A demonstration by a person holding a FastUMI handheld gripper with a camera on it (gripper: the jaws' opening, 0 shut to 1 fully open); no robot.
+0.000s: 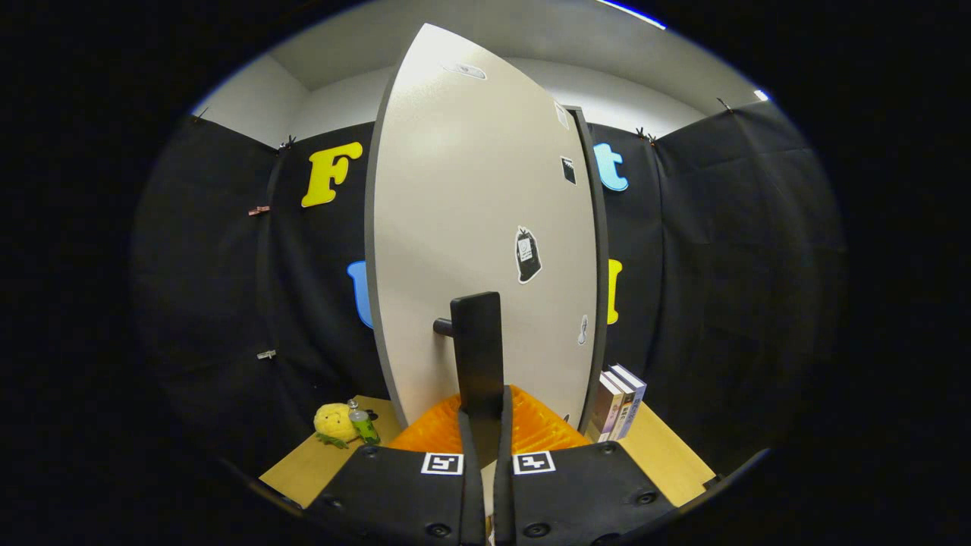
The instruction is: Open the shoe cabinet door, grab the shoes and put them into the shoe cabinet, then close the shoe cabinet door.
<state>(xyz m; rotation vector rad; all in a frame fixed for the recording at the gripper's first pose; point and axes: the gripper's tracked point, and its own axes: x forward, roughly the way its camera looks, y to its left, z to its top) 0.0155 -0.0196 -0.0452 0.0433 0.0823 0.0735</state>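
Observation:
The shoe cabinet's pale door (470, 227) stands tall right in front of me, with a few small stickers on it. A dark edge of the cabinet (599, 265) shows along the door's right side. A black upright bar handle (476, 341) sticks out from the lower part of the door on a short peg. Its lower end runs down between my fingers. My gripper (483, 425) is shut on that handle, with both ribbed pads (538, 428) pressed in from either side. I cannot tell whether the door is closed or slightly ajar.
The cabinet stands on a wooden table (667, 462). A yellow plush toy (334, 423) and a small green bottle (364, 426) sit left of the cabinet's foot. Several books (622, 409) lean against its right side. Black cloth walls close in behind.

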